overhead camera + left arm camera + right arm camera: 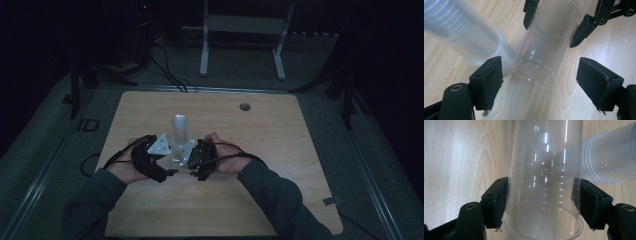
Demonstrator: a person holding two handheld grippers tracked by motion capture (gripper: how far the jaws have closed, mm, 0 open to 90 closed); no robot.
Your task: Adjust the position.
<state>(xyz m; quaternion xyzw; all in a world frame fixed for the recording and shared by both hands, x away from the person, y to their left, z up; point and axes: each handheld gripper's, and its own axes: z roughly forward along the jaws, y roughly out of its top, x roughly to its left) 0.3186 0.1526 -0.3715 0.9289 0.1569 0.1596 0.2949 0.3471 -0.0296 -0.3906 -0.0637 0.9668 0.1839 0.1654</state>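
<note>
Dim room, dark floor, pale wooden table (150, 105) lit at its middle. Near the table's centre stands a stack of clear plastic cups (180, 131), upright. Just in front of it a person's two hands meet. Right gripper (544, 202) is clamped on a single clear cup (546, 170), one black pad on each side of the wall near the rim; the cup lies roughly level above the wood, bottom toward the other hand. Judged purpose: holding it steady, apart from the stack, for a hand-over or a regrip. Left gripper (539, 85) has its jaws spread wide, nothing pressed between them; the cup's bottom (535, 72) sits ahead of the gap, untouched. The left gripper view gives both pads of the far gripper at the cup's rim, and the stack (461, 32) just beside the cup, possibly touching; contact is unclear. The right gripper view gives the grip itself, close up. The high view gives the layout, though the cup is hard to pick out between the hands.
</note>
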